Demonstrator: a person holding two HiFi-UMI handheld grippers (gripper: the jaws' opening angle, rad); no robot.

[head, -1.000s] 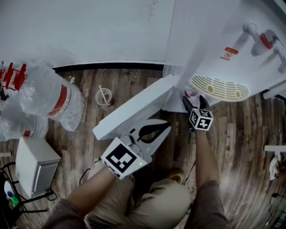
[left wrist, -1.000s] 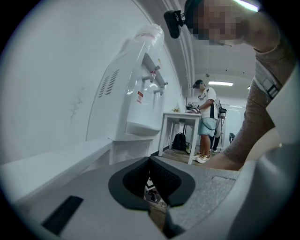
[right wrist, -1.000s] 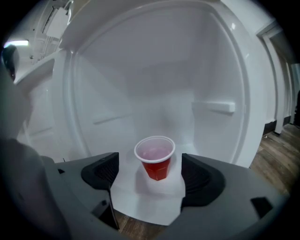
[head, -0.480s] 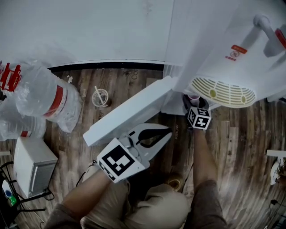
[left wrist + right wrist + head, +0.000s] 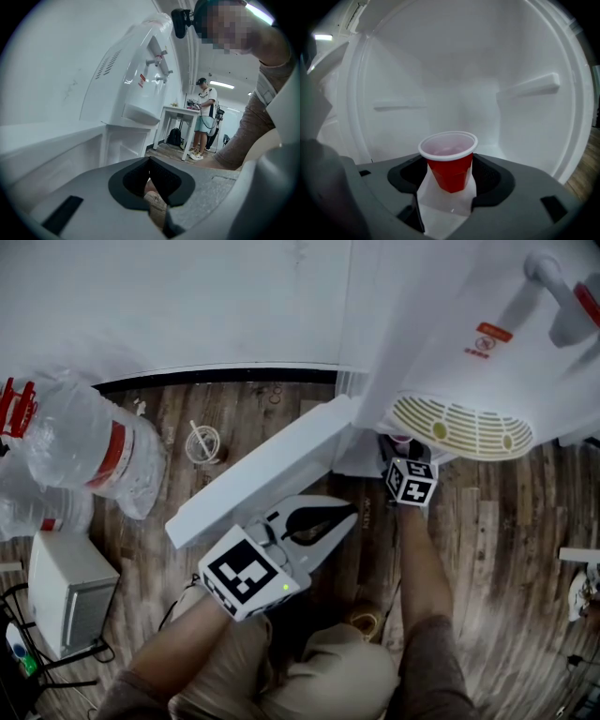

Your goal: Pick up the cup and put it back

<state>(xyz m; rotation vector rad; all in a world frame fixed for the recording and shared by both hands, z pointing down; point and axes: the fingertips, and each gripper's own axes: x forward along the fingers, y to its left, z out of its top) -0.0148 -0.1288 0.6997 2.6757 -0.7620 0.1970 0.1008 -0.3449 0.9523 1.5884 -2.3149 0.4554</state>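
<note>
Right gripper view: a red plastic cup with a white inside (image 5: 449, 161) stands upright at the centre of the frame, on the white floor of the open lower cabinet of a white water dispenser (image 5: 454, 70). The right gripper (image 5: 451, 176) reaches into that cabinet. Its jaws have just been closing, the cup is between them, and the dark pads (image 5: 486, 176) lie against the cup's two sides with no gap showing.

In the head view the dispenser fills the upper right. Its open white cabinet door (image 5: 262, 474) runs slantwise across the middle over the wood-plank floor (image 5: 487, 540). The left gripper (image 5: 349, 514) is held in the lower middle of the frame, in front of that door and well apart from the cup. Its jaws are brought together at the tips and hold nothing.

A large clear plastic water bottle with a red band (image 5: 84, 451) lies on the floor at the left edge. A small clear cup with a stick in it (image 5: 202, 442) stands near the bottle.
</note>
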